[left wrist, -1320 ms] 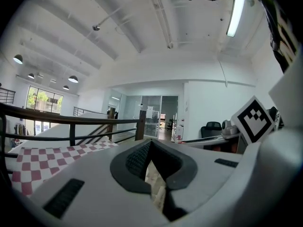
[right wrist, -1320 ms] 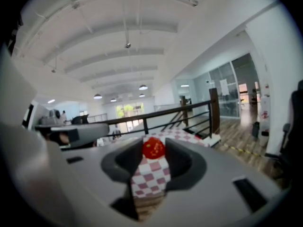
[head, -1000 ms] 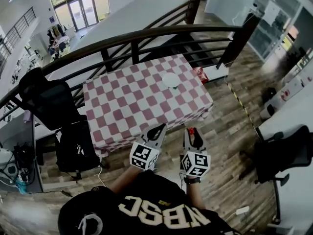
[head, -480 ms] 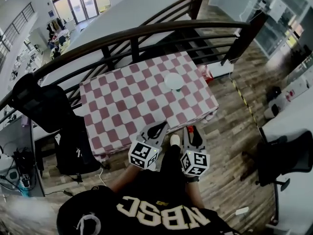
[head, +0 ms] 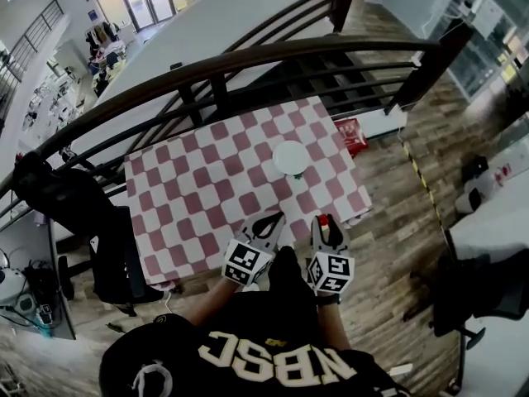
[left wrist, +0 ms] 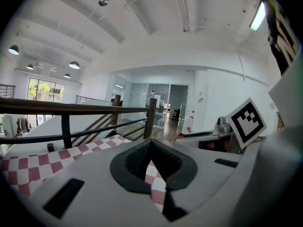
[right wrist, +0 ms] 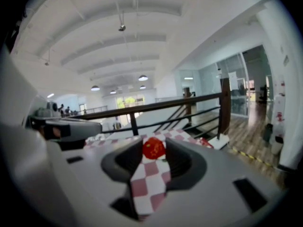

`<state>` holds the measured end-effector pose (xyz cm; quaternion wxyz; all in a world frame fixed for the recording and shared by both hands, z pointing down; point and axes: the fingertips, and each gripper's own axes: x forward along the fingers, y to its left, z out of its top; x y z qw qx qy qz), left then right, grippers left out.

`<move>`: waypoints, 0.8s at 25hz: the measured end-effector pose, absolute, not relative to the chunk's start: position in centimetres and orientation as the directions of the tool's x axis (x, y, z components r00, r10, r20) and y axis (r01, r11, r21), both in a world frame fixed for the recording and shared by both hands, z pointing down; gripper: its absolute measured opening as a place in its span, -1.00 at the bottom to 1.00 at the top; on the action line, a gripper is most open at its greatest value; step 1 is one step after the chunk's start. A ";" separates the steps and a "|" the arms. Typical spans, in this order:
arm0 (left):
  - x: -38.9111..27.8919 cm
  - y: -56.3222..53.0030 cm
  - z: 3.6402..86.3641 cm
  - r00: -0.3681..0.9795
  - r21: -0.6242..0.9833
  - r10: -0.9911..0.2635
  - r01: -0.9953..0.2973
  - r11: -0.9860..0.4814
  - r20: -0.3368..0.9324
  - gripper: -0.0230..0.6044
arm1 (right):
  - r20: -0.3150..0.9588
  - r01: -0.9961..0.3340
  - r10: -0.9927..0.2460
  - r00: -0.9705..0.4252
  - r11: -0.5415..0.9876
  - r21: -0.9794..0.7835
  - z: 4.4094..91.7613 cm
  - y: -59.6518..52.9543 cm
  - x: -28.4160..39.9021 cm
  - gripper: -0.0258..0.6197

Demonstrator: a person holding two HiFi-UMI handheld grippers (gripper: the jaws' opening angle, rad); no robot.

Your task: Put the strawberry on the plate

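Note:
A small white plate lies on the far right part of the red-and-white checked table. My right gripper hovers at the table's near edge, shut on a red strawberry. In the right gripper view the strawberry sits pinched between the tips of the two dark fingers. My left gripper is beside it, also at the near edge. Its jaws meet at the tips with nothing between them, and the left gripper view shows only the checked cloth beyond them.
A dark curved railing runs behind the table, with stairs beyond it. Black office chairs stand to the left of the table. A red box lies on the wooden floor at the table's far right corner.
The table has drawn nearer and shifted left in the head view. Both grippers keep the same pose, the right one still on the strawberry.

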<state>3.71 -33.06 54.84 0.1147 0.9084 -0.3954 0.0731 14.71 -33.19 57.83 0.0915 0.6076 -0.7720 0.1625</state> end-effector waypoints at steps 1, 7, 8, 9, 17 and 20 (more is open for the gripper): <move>4.0 -34.2 55.5 0.673 0.149 -0.700 -0.738 -0.658 0.241 -0.90 | 0.352 -0.967 -0.902 -0.249 0.212 -0.139 58.5 -34.5 15.3 -0.45; 5.0 -42.0 59.7 0.642 0.178 -0.703 -0.764 -0.620 0.307 -0.90 | 0.429 -0.954 -0.855 -0.292 0.293 -0.065 62.2 -43.6 18.0 -0.45; 5.1 -43.2 60.6 0.636 0.183 -0.702 -0.769 -0.613 0.321 -0.90 | 0.441 -0.946 -0.844 -0.306 0.323 -0.038 62.8 -45.1 18.2 -0.45; 5.1 -44.2 61.4 0.629 0.188 -0.702 -0.774 -0.604 0.335 -0.90 | 0.452 -0.935 -0.832 -0.321 0.354 -0.013 63.2 -46.5 18.3 -0.45; 4.1 -52.2 67.4 0.553 0.212 -0.716 -0.831 -0.515 0.426 -0.90 | 0.526 -0.820 -0.710 -0.469 0.571 0.039 68.1 -57.3 15.5 -0.45; 4.0 -55.6 69.2 0.536 0.210 -0.719 -0.841 -0.498 0.441 -0.90 | 0.550 -0.771 -0.651 -0.522 0.636 0.021 70.8 -60.8 13.2 -0.45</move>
